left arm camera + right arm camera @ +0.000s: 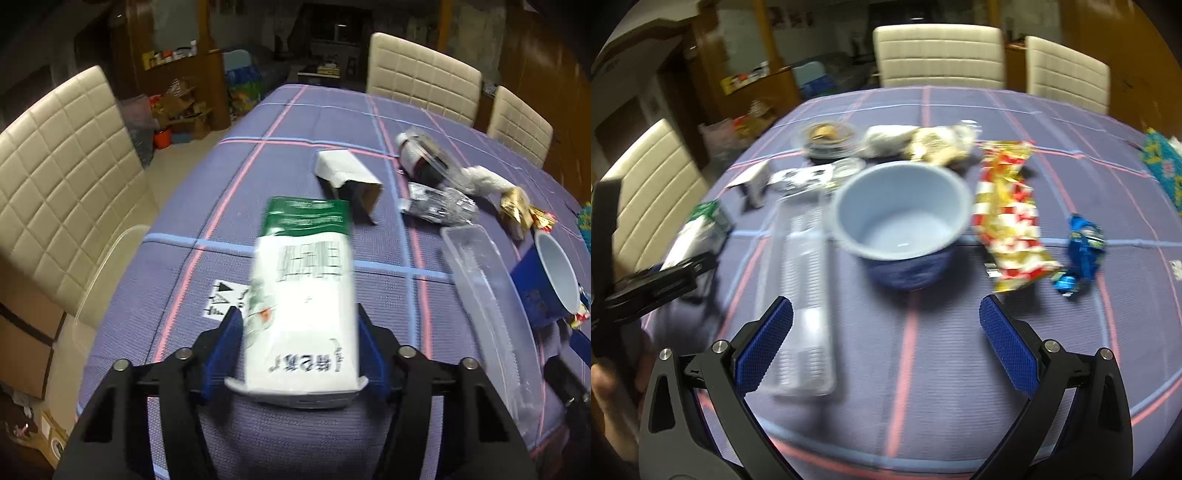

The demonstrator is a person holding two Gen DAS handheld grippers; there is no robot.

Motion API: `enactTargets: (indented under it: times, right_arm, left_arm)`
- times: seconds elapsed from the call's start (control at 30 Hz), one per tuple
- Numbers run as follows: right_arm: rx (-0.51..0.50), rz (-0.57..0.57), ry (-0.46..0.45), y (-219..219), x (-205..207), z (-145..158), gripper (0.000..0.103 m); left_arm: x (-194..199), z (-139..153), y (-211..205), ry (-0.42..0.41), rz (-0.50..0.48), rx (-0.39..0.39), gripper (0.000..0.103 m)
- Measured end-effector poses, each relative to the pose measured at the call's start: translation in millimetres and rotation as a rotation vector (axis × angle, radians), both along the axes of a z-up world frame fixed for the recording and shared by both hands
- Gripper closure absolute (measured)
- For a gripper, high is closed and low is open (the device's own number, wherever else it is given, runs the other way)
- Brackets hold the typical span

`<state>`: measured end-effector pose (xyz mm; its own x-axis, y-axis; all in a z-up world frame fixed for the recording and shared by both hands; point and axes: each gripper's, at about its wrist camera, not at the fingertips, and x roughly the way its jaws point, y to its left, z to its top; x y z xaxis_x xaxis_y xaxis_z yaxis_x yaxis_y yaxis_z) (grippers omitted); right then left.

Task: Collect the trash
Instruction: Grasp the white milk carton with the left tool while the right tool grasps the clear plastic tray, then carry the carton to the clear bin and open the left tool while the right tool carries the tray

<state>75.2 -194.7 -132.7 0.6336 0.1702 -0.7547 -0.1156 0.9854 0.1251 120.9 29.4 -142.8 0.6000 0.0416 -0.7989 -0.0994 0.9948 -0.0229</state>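
Observation:
My left gripper [297, 325] is shut on a white and green carton [301, 295], which it holds over the purple checked tablecloth [221, 184]. The carton also shows at the left of the right wrist view [698, 232], with the left gripper [661, 277] on it. My right gripper [886, 314] is open and empty, just short of a blue bowl [901, 221]. A clear plastic tray [801, 295] lies by its left finger. A red and yellow wrapper [1008, 218] and a blue wrapper [1082, 251] lie to the right.
A torn cardboard box [347, 177], a crushed bottle [424, 158], a foil wrapper [439, 203], white tissue [484, 181] and a gold wrapper [517, 210] lie further back. Cream chairs [62, 177] stand around the table. The clear tray [484, 306] and bowl [554, 273] are right of the carton.

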Motion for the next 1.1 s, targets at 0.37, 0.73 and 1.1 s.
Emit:
enactTargets:
  times: [0.37, 0.73, 1.1]
  right_arm:
    - [-0.052, 0.115, 0.061, 51.7, 15.8, -16.8, 0.033]
    - [-0.103, 0.247, -0.041, 110.4, 10.0, 8.1, 0.059]
    - [-0.146, 0.419, -0.085, 191.3, 12.5, 19.6, 0.055]
  left_arm:
    - [-17.7, 3.6, 15.7, -0.013, -0.005, -0.013, 0.055]
    - [-37.8, 23.4, 50.9, -0.100, 0.050, 0.008, 0.055]
    - [-44.5, 33.5, 117.0, -0.142, 0.170, 0.065, 0.055]
